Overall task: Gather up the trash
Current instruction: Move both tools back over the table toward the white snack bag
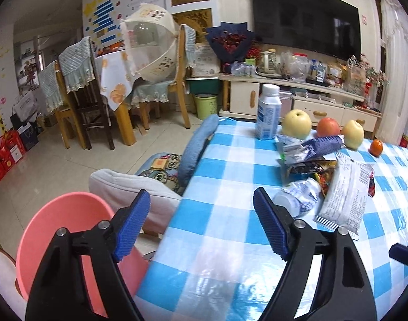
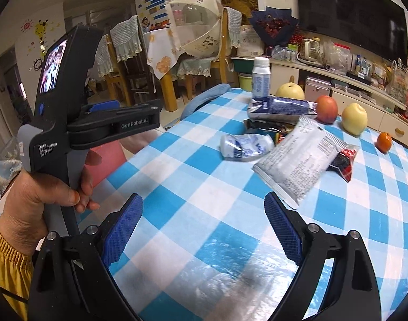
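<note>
Both grippers, left [image 1: 201,223] & right [image 2: 204,230], gape empty; grabbing the white printed foil wrapper [image 2: 297,157] could knock the crushed white plastic bottle [image 2: 245,145] off the blue-checked table [image 2: 204,240] w/ its edge near.

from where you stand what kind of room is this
Most likely a home living and dining room: a big wall TV over a cluttered cabinet, a dining table with wooden chairs, and a checked tablecloth with fruit and wrappers.
</note>
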Motion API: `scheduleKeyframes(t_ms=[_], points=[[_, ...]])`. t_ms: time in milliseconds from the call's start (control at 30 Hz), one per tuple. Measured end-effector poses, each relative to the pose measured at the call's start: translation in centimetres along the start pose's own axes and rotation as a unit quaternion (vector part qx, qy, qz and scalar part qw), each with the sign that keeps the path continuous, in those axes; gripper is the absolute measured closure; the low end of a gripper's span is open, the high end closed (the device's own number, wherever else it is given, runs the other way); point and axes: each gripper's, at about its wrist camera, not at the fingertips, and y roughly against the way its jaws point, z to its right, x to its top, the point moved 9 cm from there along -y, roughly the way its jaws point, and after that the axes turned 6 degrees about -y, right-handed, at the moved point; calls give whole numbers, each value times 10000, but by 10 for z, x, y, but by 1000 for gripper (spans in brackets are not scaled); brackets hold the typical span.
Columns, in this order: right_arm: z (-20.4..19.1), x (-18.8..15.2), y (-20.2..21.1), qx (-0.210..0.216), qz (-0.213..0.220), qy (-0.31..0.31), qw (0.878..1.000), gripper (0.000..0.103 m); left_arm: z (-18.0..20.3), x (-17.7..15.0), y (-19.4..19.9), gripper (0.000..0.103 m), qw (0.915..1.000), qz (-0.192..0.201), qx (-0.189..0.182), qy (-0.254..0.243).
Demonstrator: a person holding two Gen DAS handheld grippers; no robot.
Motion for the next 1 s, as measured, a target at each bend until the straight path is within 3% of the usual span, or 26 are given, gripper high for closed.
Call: scheduleKeyframes(t_ms=[267, 1000], points=[[37, 6, 11, -187, 93, -244, 9995, 12, 39, -3, -9, 23, 9991, -121, -89, -408], [159, 20, 28, -1468, 267, -628, 9868, 12, 164, 1, -9, 23, 9843, 78, -1335, -1152]])
